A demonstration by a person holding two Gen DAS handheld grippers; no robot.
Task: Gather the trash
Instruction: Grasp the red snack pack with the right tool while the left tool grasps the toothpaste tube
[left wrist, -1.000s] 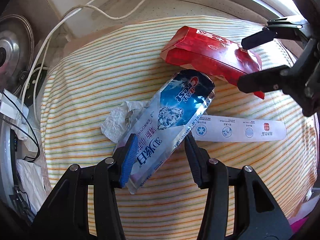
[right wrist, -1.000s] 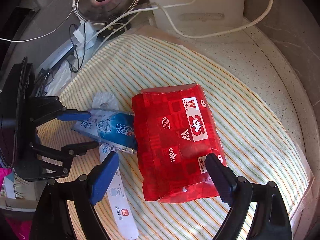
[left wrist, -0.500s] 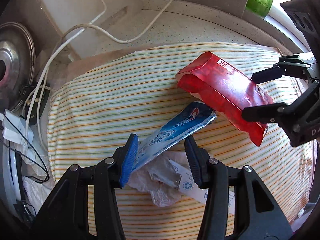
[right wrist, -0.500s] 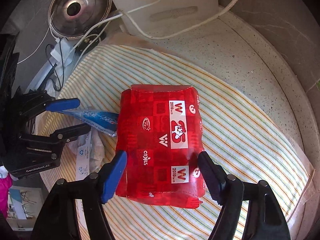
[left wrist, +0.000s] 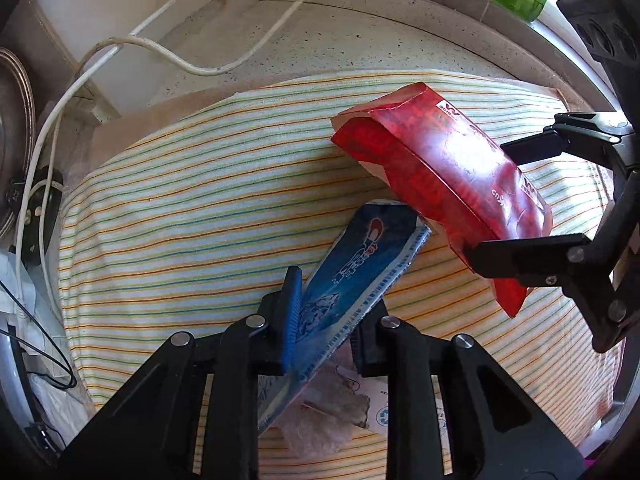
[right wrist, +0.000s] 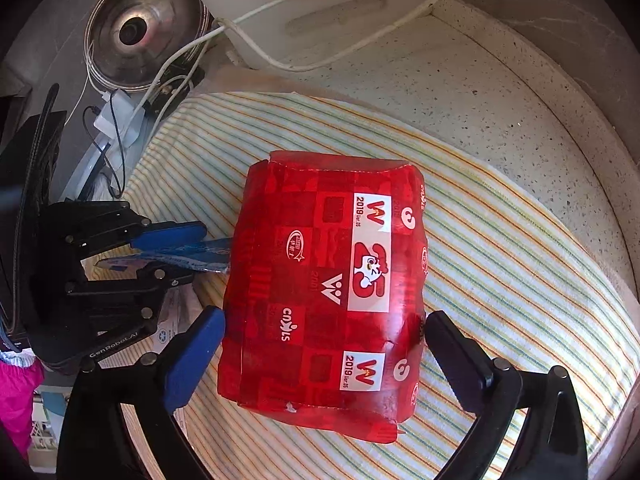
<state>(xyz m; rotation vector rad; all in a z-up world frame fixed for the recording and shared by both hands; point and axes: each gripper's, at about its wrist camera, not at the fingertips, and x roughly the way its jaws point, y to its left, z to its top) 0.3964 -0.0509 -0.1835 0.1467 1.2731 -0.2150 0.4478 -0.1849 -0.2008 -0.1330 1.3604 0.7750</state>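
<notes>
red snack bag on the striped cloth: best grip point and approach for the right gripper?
Probably across the near end of the red snack bag, from above. It lies flat and puffy on the striped cloth, its long sides running between the right gripper fingers, whose jaws are opening and straddle it without pressing.

Speckled stone desk [right wrist: 480,92] up past the jaws, with a striped cloth [left wrist: 200,208] spread flat over the near part. Directly on the cloth: red paper bag [right wrist: 328,292] sitting between the right jaws, and a crumpled tissue [left wrist: 324,412] plus a white paper strip [left wrist: 384,416] tucked under the left jaws. White cable [left wrist: 248,56] snaking over the bare stone beyond the cloth.
</notes>
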